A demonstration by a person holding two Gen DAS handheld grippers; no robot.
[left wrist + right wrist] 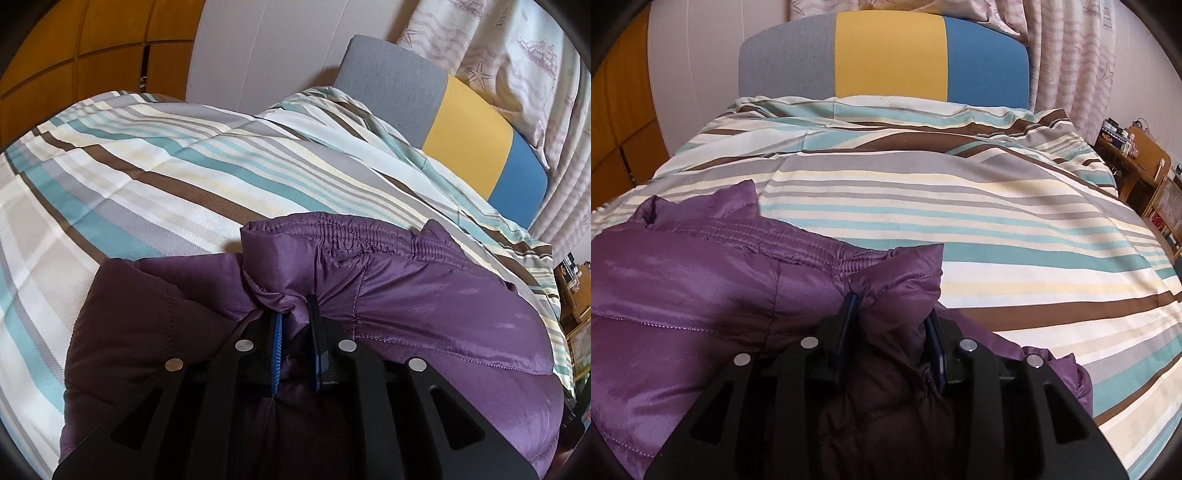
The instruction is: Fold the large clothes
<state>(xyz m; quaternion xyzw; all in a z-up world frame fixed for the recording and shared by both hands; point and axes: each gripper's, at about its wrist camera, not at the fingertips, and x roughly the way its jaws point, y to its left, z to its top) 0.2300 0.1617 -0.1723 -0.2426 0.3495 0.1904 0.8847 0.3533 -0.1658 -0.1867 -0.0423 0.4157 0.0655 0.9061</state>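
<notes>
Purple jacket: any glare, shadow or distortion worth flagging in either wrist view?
Left wrist: sheen on the purple jacket, dark beneath the left hand-held gripper. Right wrist: glossy highlights, striped bedspread bowed by fisheye, corners vignetted black.

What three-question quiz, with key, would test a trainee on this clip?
1. True or false: both tongs are shut on the purple jacket.
2. What does the jacket lie on?
3. Which headboard panel is in the middle: A grey, B yellow, C blue?

Key:
1. True: left tongs and right tongs each pinch padded fabric.
2. The striped bedspread.
3. B.
</notes>
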